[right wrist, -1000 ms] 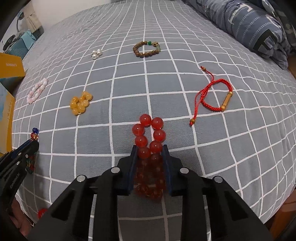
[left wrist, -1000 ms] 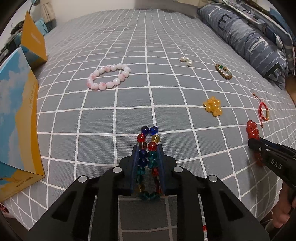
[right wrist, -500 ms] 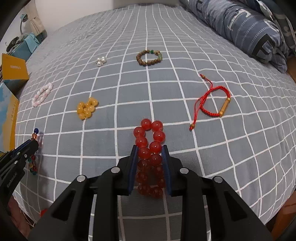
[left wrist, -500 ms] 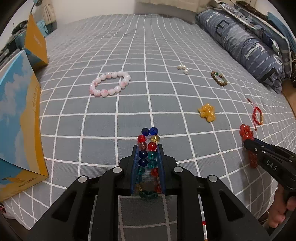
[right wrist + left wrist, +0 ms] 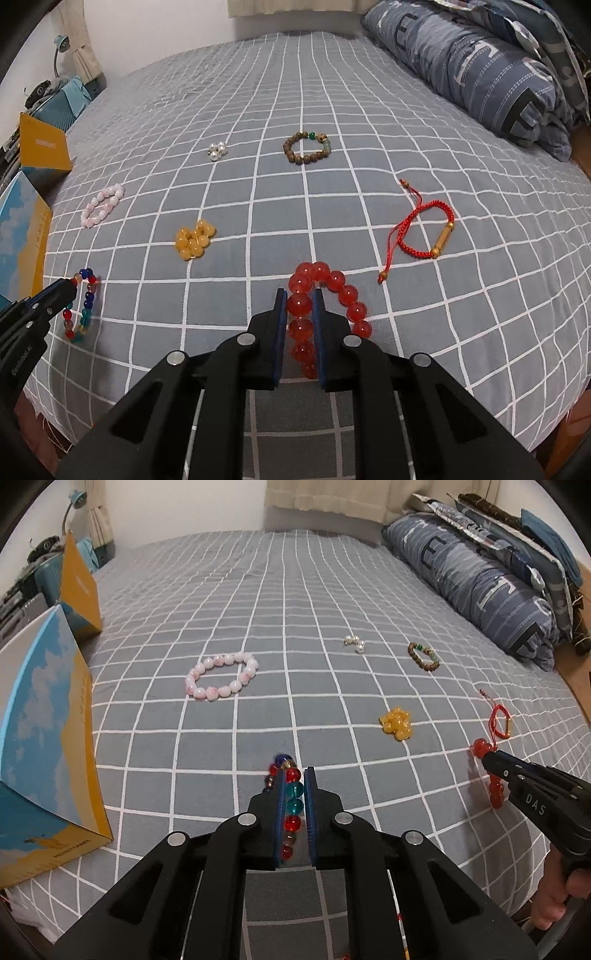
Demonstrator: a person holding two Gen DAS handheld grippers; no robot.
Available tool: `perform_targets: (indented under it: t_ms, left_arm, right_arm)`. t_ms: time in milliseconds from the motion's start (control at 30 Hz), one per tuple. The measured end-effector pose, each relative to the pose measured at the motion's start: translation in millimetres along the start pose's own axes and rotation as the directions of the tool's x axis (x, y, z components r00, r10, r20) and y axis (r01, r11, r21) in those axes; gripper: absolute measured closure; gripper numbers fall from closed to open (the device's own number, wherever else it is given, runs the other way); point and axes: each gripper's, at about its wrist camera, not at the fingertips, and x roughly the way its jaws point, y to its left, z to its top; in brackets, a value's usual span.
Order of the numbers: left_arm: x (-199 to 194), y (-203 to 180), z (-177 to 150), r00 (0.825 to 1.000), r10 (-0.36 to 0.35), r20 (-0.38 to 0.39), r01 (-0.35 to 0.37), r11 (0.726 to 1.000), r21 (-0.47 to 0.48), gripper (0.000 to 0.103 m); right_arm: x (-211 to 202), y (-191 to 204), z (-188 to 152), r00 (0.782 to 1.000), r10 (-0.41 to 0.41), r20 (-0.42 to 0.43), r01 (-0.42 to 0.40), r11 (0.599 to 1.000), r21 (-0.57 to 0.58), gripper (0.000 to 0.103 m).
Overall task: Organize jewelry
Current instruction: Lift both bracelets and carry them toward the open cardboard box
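My left gripper [image 5: 294,771] is shut on a multicoloured bead bracelet [image 5: 293,805] and holds it above the grey checked bedspread; the bracelet hangs from it in the right wrist view [image 5: 79,306]. My right gripper [image 5: 300,293] is shut on a red bead bracelet [image 5: 325,291], which also shows in the left wrist view [image 5: 491,775]. On the bed lie a pink bead bracelet [image 5: 221,675], a yellow bead cluster [image 5: 396,723], a pearl piece [image 5: 354,643], a brown bead bracelet [image 5: 424,656] and a red cord bracelet [image 5: 424,232].
A blue and yellow box [image 5: 44,738] stands at the bed's left edge, with a second yellow box [image 5: 79,583] behind it. A folded blue striped duvet [image 5: 480,579] lies along the right side. The bed's near edge is just below both grippers.
Both grippers have lifted their bracelets off the bedspread and drawn back a little. The bracelets now hang from the jaws instead of lying flat.
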Motion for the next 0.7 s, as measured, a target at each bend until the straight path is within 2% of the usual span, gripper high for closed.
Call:
perform_targets:
  t_ms: [367, 500, 700]
  left_arm:
    - [-19.1, -1.6, 0.8, 0.998, -0.016, 0.054, 0.016, 1.0, 0.008, 0.094]
    - [-29.7, -3.0, 2.4, 0.995, -0.027, 0.095, 0.026, 1.0, 0.011, 0.094]
    - [-45.1, -8.8, 3.3, 0.985, 0.001, 0.174, -0.005, 1.0, 0.026, 0.094]
  right_arm:
    - [-25.7, 1.8, 2.7, 0.993, 0.021, 0.12, -0.021, 1.0, -0.004, 0.09]
    - [-36.6, 3.8, 4.0, 0.985, 0.031, 0.169, -0.029, 1.0, -0.013, 0.09]
    - [-50.5, 9.2, 3.6, 0.971, 0.053, 0.231, -0.046, 0.998, -0.035, 0.09]
